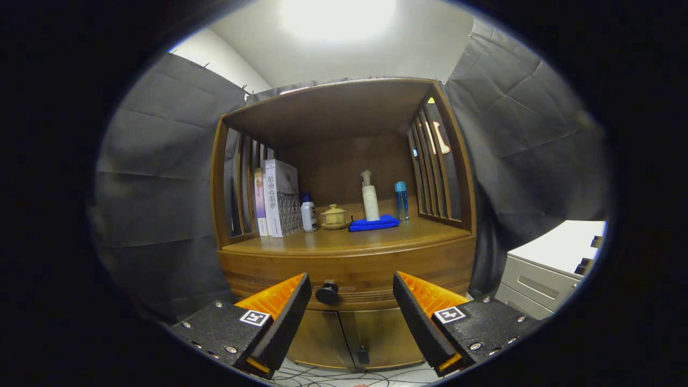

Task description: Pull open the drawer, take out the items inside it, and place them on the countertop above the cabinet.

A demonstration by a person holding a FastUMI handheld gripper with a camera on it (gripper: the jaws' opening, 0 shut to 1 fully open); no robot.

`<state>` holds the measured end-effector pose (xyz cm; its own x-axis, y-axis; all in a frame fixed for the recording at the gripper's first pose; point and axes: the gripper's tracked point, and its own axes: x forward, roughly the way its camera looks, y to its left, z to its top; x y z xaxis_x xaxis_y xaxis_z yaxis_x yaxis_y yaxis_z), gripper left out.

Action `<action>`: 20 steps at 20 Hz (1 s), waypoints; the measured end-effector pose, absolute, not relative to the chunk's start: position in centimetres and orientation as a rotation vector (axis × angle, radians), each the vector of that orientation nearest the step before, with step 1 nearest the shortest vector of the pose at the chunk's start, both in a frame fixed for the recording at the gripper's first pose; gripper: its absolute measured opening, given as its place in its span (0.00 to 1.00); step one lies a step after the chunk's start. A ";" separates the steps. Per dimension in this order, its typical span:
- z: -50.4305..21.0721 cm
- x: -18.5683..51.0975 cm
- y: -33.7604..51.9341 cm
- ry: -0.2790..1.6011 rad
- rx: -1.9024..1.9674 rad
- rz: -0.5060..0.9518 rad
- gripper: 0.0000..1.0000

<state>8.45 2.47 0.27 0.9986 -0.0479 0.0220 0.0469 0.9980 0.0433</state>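
- the tongs [352, 285] stand wide apart, gripping nothing, level with the front of a wooden cabinet [344, 269].
- the drawer [371, 271] sits shut under the counter, and its dark round knob [327, 293] shows in the gap between the two fingers, nearer the left one and beyond both tips, untouched.
- each finger carries a small square black-and-white marker on its upper face.
- below the drawer two cabinet doors [355, 333] are closed, with a small dark pull where they meet.
- the counter [344, 239] has a bare front edge; its things stand toward the back, under a wooden roof with slatted sides.
- at the back left corner two books [277, 199] stand upright against the slats; their spines carry writing too small to make out.
- just right of the books stands a small white bottle [308, 213] with a dark cap; any label is unreadable.
- next comes a pale lidded tea bowl [334, 216] on its saucer, near the middle of the back.
- a folded blue cloth [374, 223] lies right of the bowl, and a tall white pump bottle [370, 198] stands at its back edge; whether it rests on the cloth cannot be told.
- a slim blue bottle [401, 200] stands just right of the cloth, near the right slats.
- to the right of the cabinet stands a grey and white unit [543, 269] with drawers.
- cables lie on the floor [344, 376] below the doors.
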 end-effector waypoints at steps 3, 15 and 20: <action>0.1 10.8 3.5 -0.028 0.042 -0.042 0.95; -6.3 18.7 6.0 0.100 0.027 -0.004 0.92; -8.3 19.7 6.5 0.143 0.018 -0.003 0.74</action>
<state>19.72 6.48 -8.25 0.9897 -0.0013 -0.1430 0.0039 0.9998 0.0180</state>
